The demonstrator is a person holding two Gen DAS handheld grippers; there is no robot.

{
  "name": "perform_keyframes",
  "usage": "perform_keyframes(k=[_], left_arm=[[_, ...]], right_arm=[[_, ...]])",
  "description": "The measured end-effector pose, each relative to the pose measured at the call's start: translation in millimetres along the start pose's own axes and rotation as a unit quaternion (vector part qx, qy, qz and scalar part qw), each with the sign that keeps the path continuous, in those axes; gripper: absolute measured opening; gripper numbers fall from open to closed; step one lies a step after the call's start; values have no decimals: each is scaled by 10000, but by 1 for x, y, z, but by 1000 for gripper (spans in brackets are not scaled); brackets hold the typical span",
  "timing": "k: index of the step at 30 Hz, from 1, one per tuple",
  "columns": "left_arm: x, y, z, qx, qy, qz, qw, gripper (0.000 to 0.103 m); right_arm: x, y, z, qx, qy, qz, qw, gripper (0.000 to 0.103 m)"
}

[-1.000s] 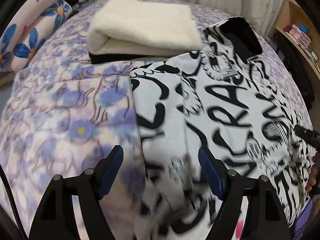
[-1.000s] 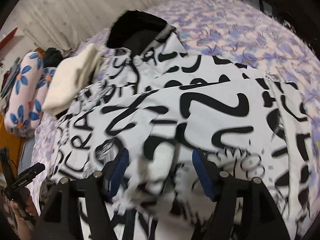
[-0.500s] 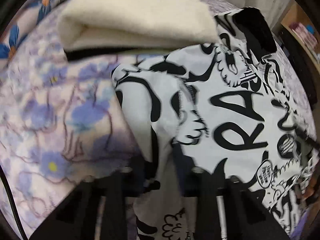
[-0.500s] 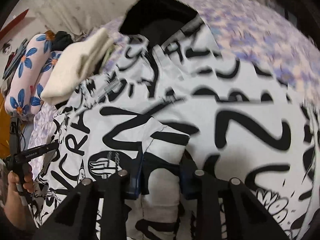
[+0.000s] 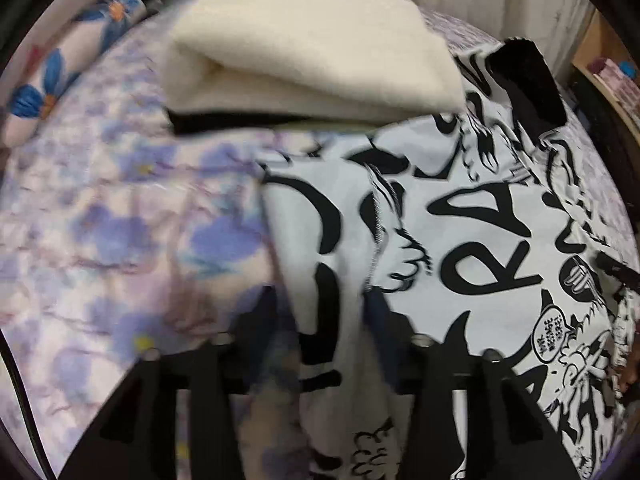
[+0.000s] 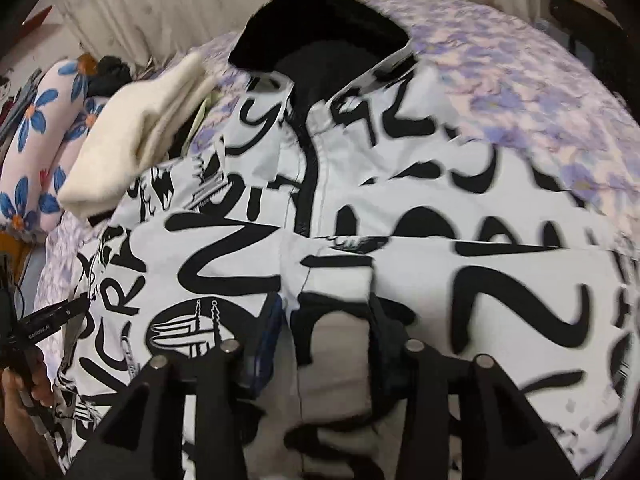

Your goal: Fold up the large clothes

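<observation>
A white jacket [image 5: 480, 240] printed with black lettering lies spread on the bed, its black-lined collar [image 6: 320, 36] at the far end. My left gripper [image 5: 324, 312] stands at the jacket's left edge, jaws opening, with a raised fold of the fabric between the fingers. My right gripper [image 6: 326, 312] is over the jacket's [image 6: 400, 208] right half, jaws also opening, with a fold of sleeve fabric between them and the blue pad [image 6: 270, 328] showing beside it. In the right wrist view the left gripper [image 6: 44, 320] shows at the left edge, held by a hand [image 6: 16, 392].
A folded cream blanket [image 5: 304, 48] lies on the purple floral bedsheet [image 5: 120, 220], its corner overlapping the jacket's shoulder. Flower-print pillows [image 6: 36, 140] lie at the far left. A curtain [image 6: 160, 0] hangs behind the bed and wooden shelves [image 5: 612, 64] stand at the right.
Both grippers shut on folds of the jacket and carried them toward the collar. Their jaws now stand wider than half a second ago, with fabric still between them.
</observation>
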State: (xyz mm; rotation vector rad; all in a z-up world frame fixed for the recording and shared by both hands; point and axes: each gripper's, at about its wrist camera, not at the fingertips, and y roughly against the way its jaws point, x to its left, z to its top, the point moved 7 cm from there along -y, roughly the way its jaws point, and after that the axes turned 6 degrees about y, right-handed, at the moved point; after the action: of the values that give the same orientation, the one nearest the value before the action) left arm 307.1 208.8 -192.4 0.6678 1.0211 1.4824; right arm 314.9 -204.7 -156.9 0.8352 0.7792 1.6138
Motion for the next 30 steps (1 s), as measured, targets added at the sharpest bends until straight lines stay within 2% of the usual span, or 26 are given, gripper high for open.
perform_keyframes(k=[2, 4, 8, 9, 11, 13, 15, 16, 18, 21, 22, 23, 26, 30], left_arm=[[-4, 17, 2, -251, -191, 328, 9990, 48], [-17, 39, 2, -571, -338, 465, 9967, 48], [-57, 72, -11, -937, -421, 9, 9947, 48], [-65, 74, -17, -920, -396, -97, 9949, 47], [-85, 67, -31, -751, -304, -283, 9963, 31], [-97, 51, -44, -530, -288, -357, 9975, 29], [-99, 34, -58, -326, -232, -154, 9991, 28], [-94, 25, -63, -282, -212, 45, 9994, 27], [-76, 12, -68, -172, -61, 329, 9993, 27], [-52, 11, -67, -132, 343, -39, 9993, 26], [-45, 14, -66, -188, 358, 39, 9992, 24], [-40, 15, -65, -227, 322, 140, 9991, 18], [-36, 16, -66, -229, 248, 134, 9993, 16], [-37, 19, -68, -245, 159, 232, 9993, 17]], right_arm=[[3, 20, -1, -193, 150, -208, 9995, 44], [11, 35, -4, -303, 257, -302, 9988, 47], [52, 51, -15, -523, 577, 22, 9970, 47], [65, 49, -18, -507, 681, 69, 9964, 47], [86, 41, -25, -428, 841, 161, 9954, 47], [102, 30, -29, -375, 996, 177, 9942, 47], [108, 16, -35, -234, 1156, 47, 9930, 47], [106, 12, -38, -173, 1173, -22, 9929, 47], [83, 5, -42, -78, 1128, -447, 9926, 45], [33, 9, -46, -84, 805, -987, 9918, 45], [20, 11, -47, -74, 710, -1089, 9915, 45], [4, 14, -49, -46, 549, -1119, 9922, 45], [-15, 20, -56, -22, 239, -704, 9972, 45], [-13, 28, -57, -165, 262, -810, 9962, 45]])
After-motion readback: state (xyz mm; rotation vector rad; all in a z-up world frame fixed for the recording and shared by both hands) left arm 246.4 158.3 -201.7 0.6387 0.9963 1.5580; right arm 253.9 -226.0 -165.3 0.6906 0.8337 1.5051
